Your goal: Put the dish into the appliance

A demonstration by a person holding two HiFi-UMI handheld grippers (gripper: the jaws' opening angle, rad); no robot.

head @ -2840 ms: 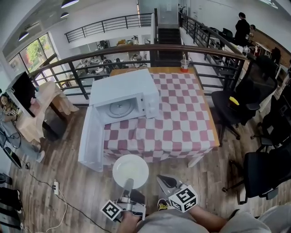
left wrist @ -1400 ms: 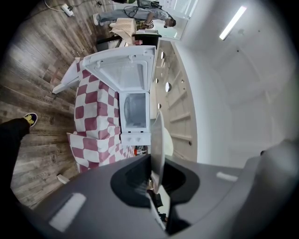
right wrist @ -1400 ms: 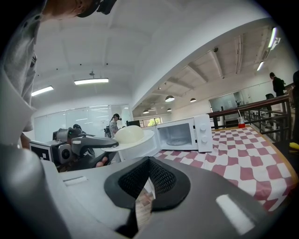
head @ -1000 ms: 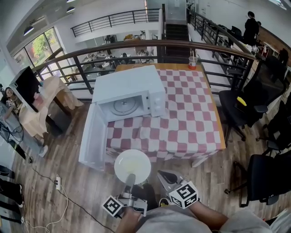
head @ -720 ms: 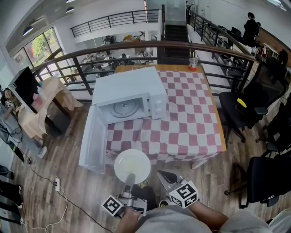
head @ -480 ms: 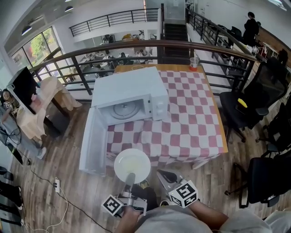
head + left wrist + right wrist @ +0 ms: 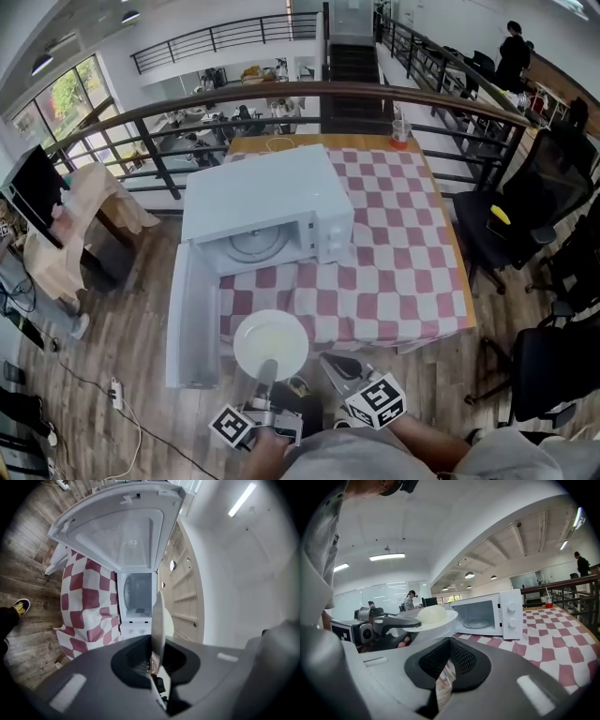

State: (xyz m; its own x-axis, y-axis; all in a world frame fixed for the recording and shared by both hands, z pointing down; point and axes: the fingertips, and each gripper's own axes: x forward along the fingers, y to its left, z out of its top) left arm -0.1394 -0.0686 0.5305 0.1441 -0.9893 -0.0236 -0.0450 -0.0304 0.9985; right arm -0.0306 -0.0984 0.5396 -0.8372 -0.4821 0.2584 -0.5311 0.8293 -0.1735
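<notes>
Down at the bottom of the head view, your left gripper (image 7: 266,371) is clamped on the near rim of the plate (image 7: 270,343), jaws almost together with just that rim pinched between them; the left gripper view shows the plate edge-on, running straight out from between the pads; the plate is held flat in the air in front of the table (image 7: 347,142), just short of where the red-and-white checked cloth (image 7: 394,244) hangs over the near side, and there's a pale round lump (image 7: 432,613) sitting on it; your right gripper (image 7: 336,360) is just to the right of the plate, not touching it, jaws closed together on nothing; the microwave (image 7: 272,192) stands on the left part of the cloth with its door (image 7: 192,314) swung wide open toward you on the left, glass turntable (image 7: 251,242) showing inside; so the plate is near the door's free end and well outside the cavity; a cup (image 7: 400,131) stands at the table's far edge.
</notes>
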